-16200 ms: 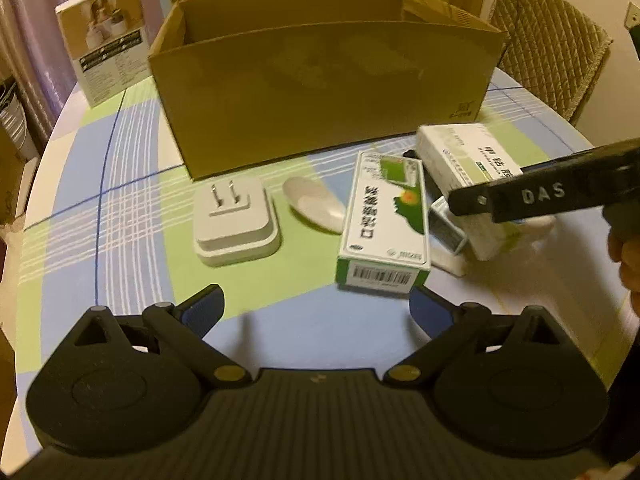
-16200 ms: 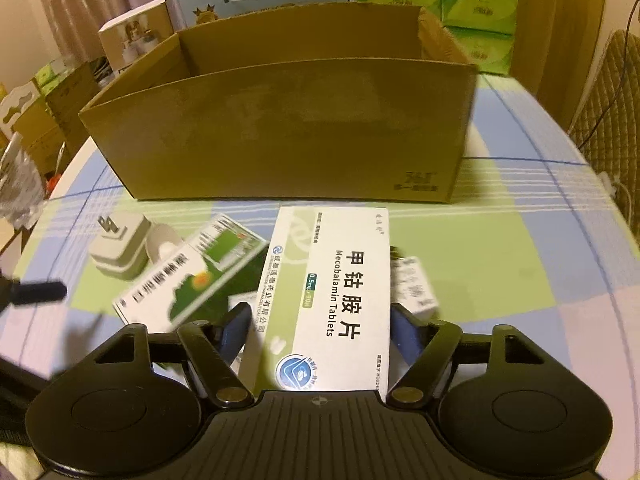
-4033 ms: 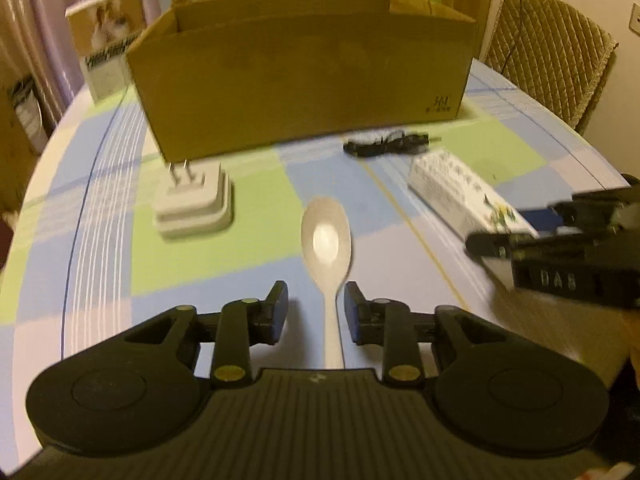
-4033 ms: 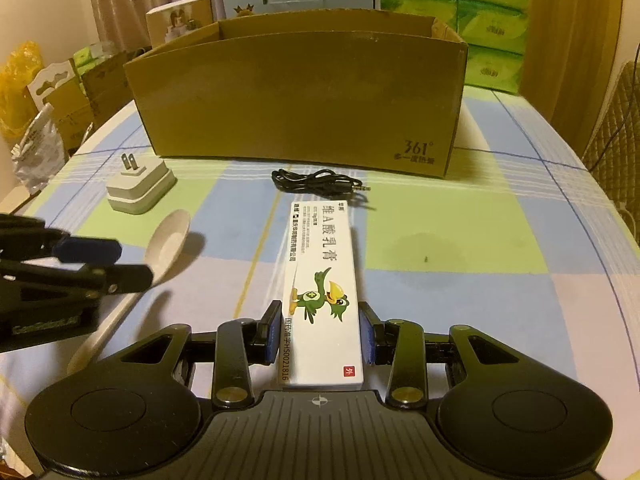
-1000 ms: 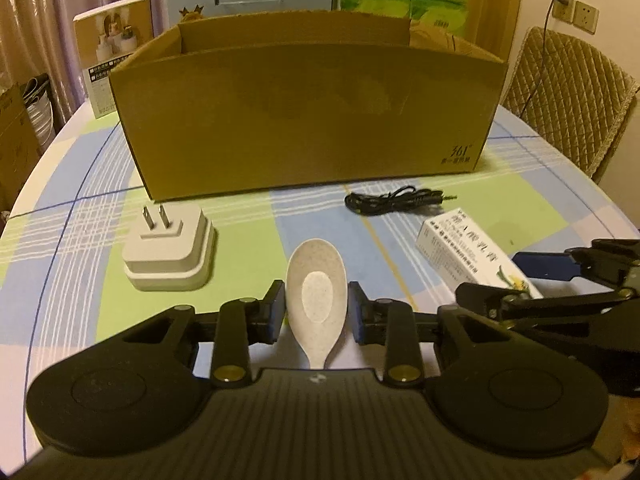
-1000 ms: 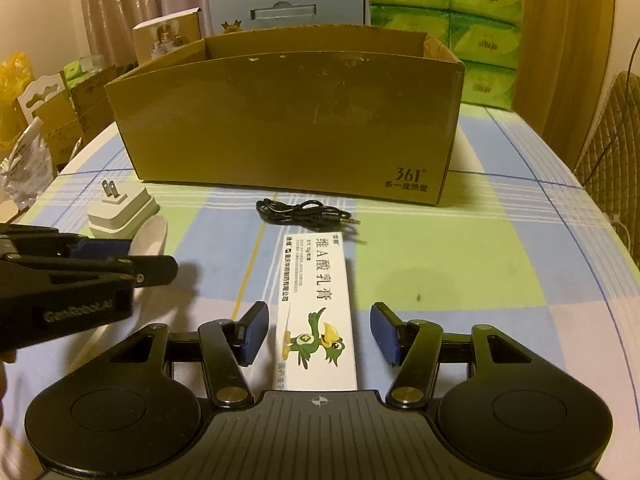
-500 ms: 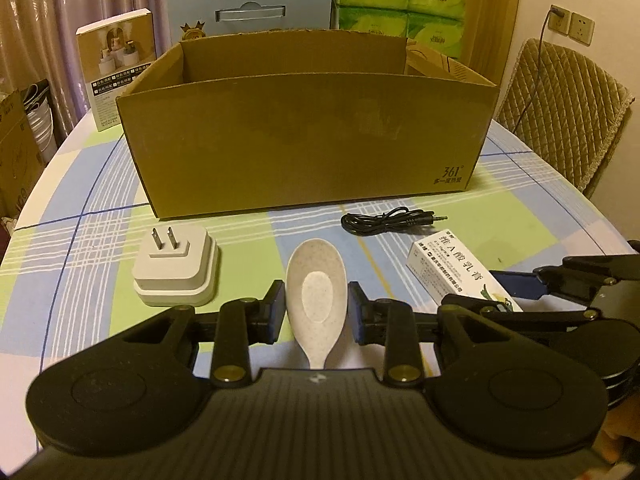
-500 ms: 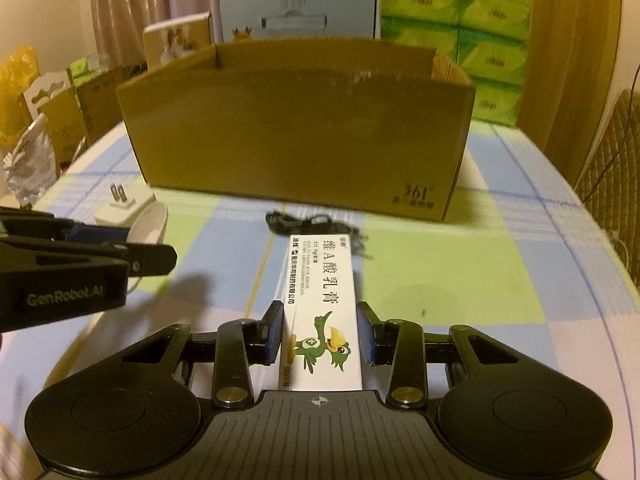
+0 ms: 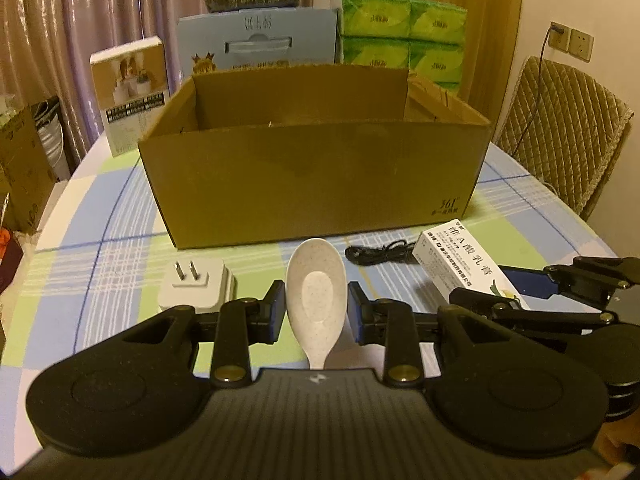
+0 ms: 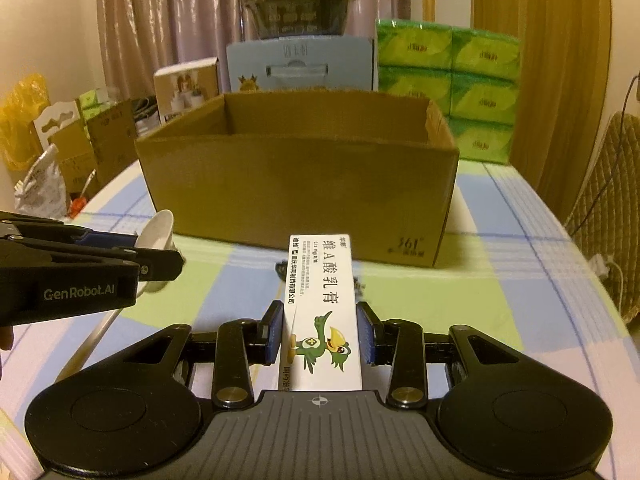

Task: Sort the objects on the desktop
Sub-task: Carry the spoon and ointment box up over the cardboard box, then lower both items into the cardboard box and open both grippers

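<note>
Left claw point(image 9: 316, 312) pinches the stiff, light spoon point(image 9: 317, 296) at its neck, frame centre. Right claw point(image 10: 320, 334) clamps the crushable ointment box point(image 10: 322, 308) across its sides, before the cardboard box point(image 10: 296, 184).

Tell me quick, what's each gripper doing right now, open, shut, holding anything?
Left gripper: shut on the spoon, gripping its handle.
Right gripper: shut on the ointment box, pads pressed against its two long sides.
</note>
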Tool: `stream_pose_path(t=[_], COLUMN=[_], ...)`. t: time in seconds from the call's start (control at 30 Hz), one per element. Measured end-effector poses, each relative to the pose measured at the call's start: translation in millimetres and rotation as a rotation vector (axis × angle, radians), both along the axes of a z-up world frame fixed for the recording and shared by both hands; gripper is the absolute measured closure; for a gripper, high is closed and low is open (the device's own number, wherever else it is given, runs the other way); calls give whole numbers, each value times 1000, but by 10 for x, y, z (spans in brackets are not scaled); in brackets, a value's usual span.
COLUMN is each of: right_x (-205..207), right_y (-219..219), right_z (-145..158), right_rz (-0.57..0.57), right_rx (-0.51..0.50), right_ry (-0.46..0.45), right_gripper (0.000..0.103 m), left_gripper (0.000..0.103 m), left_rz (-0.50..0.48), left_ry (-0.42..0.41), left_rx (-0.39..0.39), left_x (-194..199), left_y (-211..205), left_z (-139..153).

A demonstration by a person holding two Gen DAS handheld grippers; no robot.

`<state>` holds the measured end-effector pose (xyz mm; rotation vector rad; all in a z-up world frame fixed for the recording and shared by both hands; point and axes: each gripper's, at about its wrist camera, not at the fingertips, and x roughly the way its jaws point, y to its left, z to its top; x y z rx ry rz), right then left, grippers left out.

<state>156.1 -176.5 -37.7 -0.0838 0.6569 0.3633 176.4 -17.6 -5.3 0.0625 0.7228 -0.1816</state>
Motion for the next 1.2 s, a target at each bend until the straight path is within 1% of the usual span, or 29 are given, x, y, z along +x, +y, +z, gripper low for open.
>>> stream_pose_path(t=[0.17, 0.4, 0.53, 0.63, 0.73, 0.93, 1.07, 1.2], right_x=[16, 120, 226, 331, 455, 814, 1121, 1365], right_y=[-37, -47, -57, -64, -25, 86, 106, 146], right_z=[240, 556, 671, 754, 833, 1014, 1034, 998], right_rz=[1, 9, 13, 9, 11, 0, -28, -51], right_rx=[3, 0, -4, 6, 16, 40, 73, 97], right_ry=[-55, -105, -126, -131, -140, -187, -171, -143], right_gripper=[68, 68, 68, 68, 68, 68, 68, 68], left_gripper=[76, 76, 76, 76, 76, 76, 76, 76], left_rz=[-14, -24, -37, -41, -33, -19, -13, -11], left_ry=[-20, -58, -78, -78, -88, -146, -166, -159], left_rx=[4, -7, -4, -18, -25, -51, -68, -104], left_x=[-6, 55, 93, 153, 272, 613, 916, 1224], left_y=[-51, -129, -177, -171, -134, 10, 110, 191], left_z=[156, 398, 507, 553, 616, 873, 993, 1017])
